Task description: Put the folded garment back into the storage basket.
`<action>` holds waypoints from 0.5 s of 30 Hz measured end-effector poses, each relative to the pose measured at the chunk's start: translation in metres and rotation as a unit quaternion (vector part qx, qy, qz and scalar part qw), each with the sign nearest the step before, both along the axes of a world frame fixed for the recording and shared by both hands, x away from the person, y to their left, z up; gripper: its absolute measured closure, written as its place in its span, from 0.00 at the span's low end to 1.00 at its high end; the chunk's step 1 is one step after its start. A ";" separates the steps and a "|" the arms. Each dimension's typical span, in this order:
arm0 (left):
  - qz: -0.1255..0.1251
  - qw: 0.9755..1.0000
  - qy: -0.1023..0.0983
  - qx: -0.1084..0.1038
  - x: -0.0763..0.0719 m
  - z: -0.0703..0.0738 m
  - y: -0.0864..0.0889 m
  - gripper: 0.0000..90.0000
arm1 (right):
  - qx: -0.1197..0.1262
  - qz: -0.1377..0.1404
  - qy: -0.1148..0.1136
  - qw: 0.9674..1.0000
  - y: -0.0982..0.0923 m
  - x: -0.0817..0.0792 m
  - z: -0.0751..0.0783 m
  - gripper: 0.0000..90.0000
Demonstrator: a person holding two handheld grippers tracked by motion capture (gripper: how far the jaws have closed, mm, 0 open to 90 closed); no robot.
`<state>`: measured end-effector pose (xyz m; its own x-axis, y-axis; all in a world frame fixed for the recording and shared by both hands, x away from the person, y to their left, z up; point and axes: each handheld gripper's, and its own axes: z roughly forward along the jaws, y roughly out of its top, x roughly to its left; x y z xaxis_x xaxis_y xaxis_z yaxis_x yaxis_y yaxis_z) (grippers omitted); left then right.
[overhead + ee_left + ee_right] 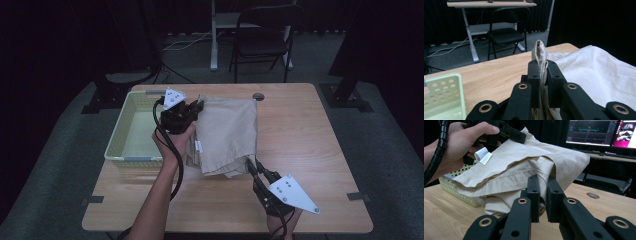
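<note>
A beige folded cloth (227, 132) hangs lifted over the middle of the wooden table (300, 130). My left gripper (197, 106) is shut on its far left corner, beside the basket; in the left gripper view the cloth's edge (541, 53) sticks up between the jaws of the left gripper (543, 72). My right gripper (251, 166) is shut on the near right corner. In the right gripper view the cloth (524, 167) bunches between the pinched jaws of the right gripper (543, 191), and a white label (483, 155) shows near the other hand.
A pale green perforated basket (131, 132) stands on the table's left side, next to the left hand. A small round grommet (258, 96) sits at the table's far edge. A black folding chair (265, 35) and a desk leg stand beyond the table.
</note>
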<state>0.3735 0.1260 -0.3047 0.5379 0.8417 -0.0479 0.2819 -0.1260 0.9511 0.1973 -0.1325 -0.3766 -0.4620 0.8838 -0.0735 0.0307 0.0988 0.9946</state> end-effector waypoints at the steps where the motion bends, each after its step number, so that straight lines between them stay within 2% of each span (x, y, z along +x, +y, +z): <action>1: 0.001 1.000 -0.001 0.000 0.000 0.001 0.001 0.94 | 0.000 0.002 0.000 1.000 0.001 0.000 0.001 0.92; 15: 0.013 1.000 -0.008 0.000 -0.002 0.011 0.019 0.94 | -0.003 0.014 -0.004 1.000 0.014 0.008 0.008 0.92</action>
